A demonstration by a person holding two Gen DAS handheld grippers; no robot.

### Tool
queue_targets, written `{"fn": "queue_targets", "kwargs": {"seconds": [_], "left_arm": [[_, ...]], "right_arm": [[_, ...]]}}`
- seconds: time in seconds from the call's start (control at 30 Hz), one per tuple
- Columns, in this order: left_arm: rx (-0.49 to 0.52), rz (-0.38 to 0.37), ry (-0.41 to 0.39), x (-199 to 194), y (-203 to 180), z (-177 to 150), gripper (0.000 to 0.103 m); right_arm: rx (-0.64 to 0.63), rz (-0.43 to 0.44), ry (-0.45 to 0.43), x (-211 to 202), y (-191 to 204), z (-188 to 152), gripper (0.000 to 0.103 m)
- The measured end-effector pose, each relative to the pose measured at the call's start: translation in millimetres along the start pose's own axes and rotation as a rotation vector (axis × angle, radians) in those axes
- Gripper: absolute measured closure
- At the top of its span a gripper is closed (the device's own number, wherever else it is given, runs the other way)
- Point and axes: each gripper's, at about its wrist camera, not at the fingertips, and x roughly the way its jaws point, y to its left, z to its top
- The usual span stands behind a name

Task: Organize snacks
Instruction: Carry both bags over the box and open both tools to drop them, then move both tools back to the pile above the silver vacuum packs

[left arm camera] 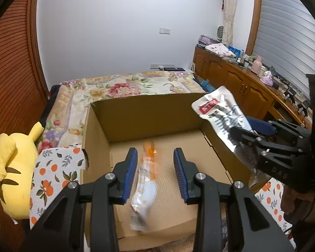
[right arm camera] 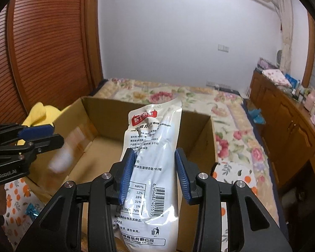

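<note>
An open cardboard box (left arm camera: 136,113) (right arm camera: 98,113) stands on the bed. My left gripper (left arm camera: 155,176) is open above the box. A blurred orange and white snack packet (left arm camera: 146,187) is below and between its fingers, apart from them, over the box floor; it shows as a pale blur in the right wrist view (right arm camera: 61,157). My right gripper (right arm camera: 155,174) holds a white and silver snack pouch (right arm camera: 153,168) upright between its pads over the box's right side. The pouch (left arm camera: 220,113) and right gripper (left arm camera: 260,134) also show in the left wrist view.
A yellow plush toy (left arm camera: 14,168) lies left of the box on an orange-print cloth (left arm camera: 52,172). The bed has a floral cover (left arm camera: 124,86). A wooden cabinet (left arm camera: 241,84) with several small items runs along the right. A wooden wardrobe (right arm camera: 52,48) stands at left.
</note>
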Motion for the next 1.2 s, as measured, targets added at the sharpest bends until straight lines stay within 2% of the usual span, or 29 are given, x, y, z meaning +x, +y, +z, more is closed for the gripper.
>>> {"fn": "queue_targets", "kwargs": {"seconds": [0.33,0.5,0.67,0.87,1.07,1.2], "left_arm": [[0.023,-0.012,-0.002,-12.7,-1.2,-10.8,0.068],[0.026,-0.029,-0.006,-24.2,-1.8,-20.6,0.066],[0.044,-0.047,-0.031,-45.1,-4.3,-35.4,0.061],[0.072,-0.074,-0.054,-75.0,-11.2,-56.8,0.053],[0.076,-0.084,-0.056,-92.4,-12.0,-77.2,0.046],[0.066,-0.068,-0.052,-97.1,-8.9,-97.5,0.045]], "right_arm": [[0.005,-0.003,0.066,18.3,5.5,-8.7,0.06],[0.015,0.017,0.065,13.8,7.0,-10.5,0.06],[0.023,0.086,0.017,-17.7,8.5,-19.0,0.059],[-0.024,0.142,-0.031,-62.0,19.6,-46.0,0.059],[-0.041,0.184,-0.03,-87.2,23.3,-78.2,0.058],[-0.029,0.21,-0.01,-92.6,25.0,-106.0,0.056]]}}
